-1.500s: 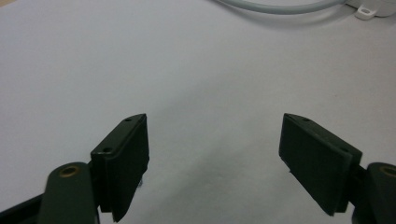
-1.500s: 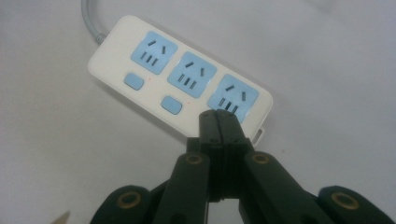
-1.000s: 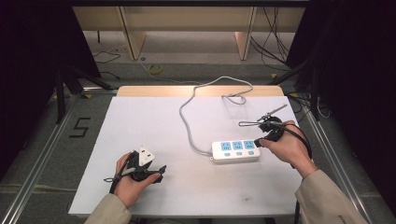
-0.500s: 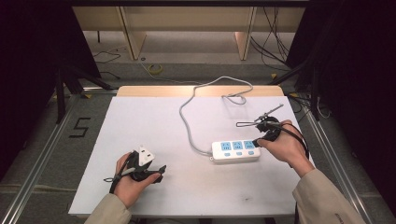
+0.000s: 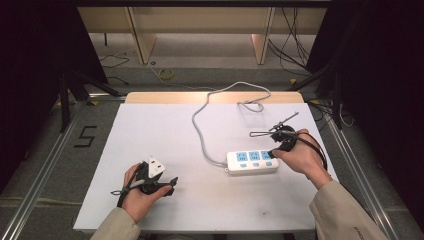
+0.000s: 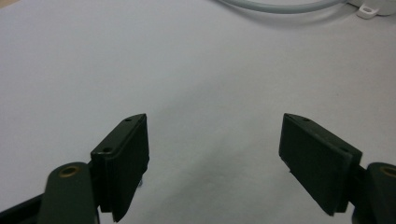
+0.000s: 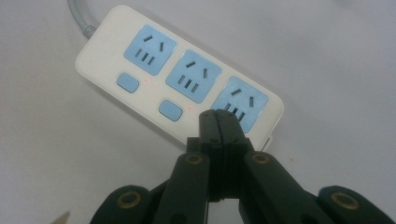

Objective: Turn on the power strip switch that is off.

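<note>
One white power strip (image 5: 252, 161) lies on the white table (image 5: 165, 125), right of centre, with three blue sockets and blue switch buttons, two of them visible, beside them; its single grey cable (image 5: 202, 135) loops off toward the far edge. The right gripper (image 7: 218, 122), jaws pressed together with nothing between them, hangs over the strip's right-end socket. The left gripper (image 6: 215, 154), jaws spread wide and empty, rests near the front-left edge, with bare table all round it
</note>
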A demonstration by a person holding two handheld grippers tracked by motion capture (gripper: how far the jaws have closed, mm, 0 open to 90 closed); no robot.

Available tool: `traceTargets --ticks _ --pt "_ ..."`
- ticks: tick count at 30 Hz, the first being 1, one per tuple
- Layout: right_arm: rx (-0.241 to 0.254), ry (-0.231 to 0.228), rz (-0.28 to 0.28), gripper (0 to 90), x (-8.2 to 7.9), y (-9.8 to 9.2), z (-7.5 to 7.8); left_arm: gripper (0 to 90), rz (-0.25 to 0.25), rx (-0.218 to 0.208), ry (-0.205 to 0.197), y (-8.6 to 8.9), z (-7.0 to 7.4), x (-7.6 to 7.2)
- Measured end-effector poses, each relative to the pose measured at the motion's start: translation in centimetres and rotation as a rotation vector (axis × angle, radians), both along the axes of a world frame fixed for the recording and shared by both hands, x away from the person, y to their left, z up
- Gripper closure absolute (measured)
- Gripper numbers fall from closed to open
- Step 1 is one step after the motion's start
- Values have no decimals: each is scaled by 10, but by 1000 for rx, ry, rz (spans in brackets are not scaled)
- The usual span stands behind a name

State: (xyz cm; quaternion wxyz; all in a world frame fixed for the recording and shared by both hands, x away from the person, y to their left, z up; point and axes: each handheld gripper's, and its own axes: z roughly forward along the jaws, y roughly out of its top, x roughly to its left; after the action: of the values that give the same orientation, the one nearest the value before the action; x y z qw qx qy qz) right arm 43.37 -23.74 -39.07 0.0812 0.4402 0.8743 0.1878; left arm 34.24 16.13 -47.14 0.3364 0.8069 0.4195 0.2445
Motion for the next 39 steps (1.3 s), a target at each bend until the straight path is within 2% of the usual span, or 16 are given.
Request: traceTargets --ticks 39 --pt "-27 50 -11 900 10 5 -19 241 -1 1 -2 0 0 0"
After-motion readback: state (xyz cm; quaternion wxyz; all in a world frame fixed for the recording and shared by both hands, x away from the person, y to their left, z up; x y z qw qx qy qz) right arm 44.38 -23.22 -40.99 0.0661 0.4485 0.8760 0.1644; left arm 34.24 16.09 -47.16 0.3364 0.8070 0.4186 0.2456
